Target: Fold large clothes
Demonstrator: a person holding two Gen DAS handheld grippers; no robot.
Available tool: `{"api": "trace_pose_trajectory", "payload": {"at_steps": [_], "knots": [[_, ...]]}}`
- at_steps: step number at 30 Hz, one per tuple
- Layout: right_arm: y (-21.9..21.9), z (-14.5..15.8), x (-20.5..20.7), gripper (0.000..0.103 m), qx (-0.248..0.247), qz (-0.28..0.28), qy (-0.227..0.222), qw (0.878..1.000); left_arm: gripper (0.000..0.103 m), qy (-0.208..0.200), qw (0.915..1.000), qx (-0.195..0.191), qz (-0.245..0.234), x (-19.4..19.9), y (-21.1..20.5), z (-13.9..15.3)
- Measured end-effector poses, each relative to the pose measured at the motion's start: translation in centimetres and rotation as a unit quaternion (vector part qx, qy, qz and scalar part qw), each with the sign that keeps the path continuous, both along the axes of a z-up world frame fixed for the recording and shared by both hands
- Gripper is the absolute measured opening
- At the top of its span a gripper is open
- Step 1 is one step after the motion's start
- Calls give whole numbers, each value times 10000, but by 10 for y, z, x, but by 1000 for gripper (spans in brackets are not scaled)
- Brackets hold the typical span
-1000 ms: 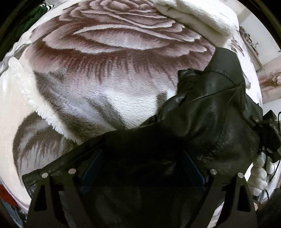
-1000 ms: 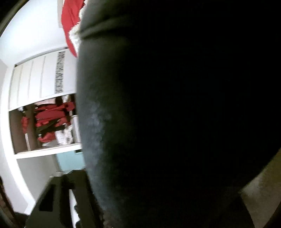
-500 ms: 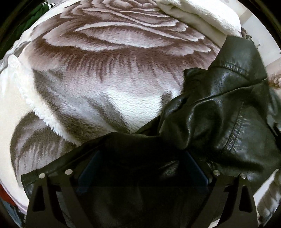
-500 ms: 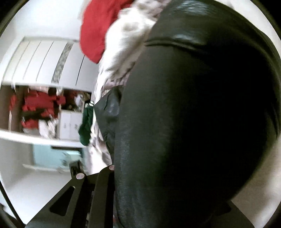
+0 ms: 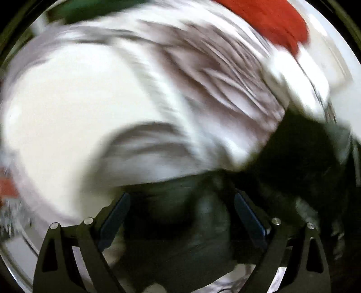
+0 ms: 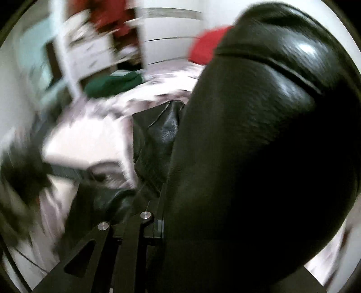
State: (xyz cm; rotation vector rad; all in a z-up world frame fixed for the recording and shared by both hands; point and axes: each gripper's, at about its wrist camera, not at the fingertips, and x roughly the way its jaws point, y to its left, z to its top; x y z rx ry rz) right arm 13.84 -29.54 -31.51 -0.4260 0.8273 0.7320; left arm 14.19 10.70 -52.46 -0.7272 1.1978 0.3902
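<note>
A black leather jacket [image 5: 300,157] lies on a plush blanket with a grey-brown rose pattern [image 5: 158,94]. The left wrist view is motion-blurred. My left gripper [image 5: 180,216] has its blue-padded fingers [image 5: 115,216] spread wide, with jacket leather bunched between them; I cannot tell if it grips. In the right wrist view the jacket [image 6: 259,146] drapes over my right gripper [image 6: 171,216] and fills the right half of the frame. Only its left finger [image 6: 126,236] shows, pressed against the leather.
A red garment [image 5: 270,20] and a green one [image 5: 90,9] lie at the blanket's far edge; they also show in the right wrist view as a red garment [image 6: 207,45] and a green garment [image 6: 115,83]. White wardrobe shelves [image 6: 94,45] stand behind.
Both grippers have swung fast with the jacket; the views are now blurred. The left view now looks farther across the blanket to the red garment. The right view has turned down toward the bed.
</note>
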Motion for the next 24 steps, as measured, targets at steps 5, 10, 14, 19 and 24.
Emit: {"api": "trace_pose_trajectory", "payload": {"at_steps": [5, 10, 14, 19, 24], "knots": [[72, -17, -111, 19, -821, 1529, -549, 9833, 94, 140, 9922, 48, 1235, -113, 67, 17], [105, -87, -195, 55, -1727, 2534, 633, 9497, 94, 434, 9836, 110, 1749, -173, 94, 4], [90, -74, -202, 71, -1758, 2865, 1283, 9331, 95, 490, 9836, 162, 1726, -178, 96, -4], [67, 4, -148, 78, -396, 2739, 3813, 8821, 95, 376, 9887, 184, 1436, -164, 88, 2], [10, 3, -38, 83, 184, 1170, 4371, 8916, 95, 194, 9913, 157, 1294, -155, 87, 11]]}}
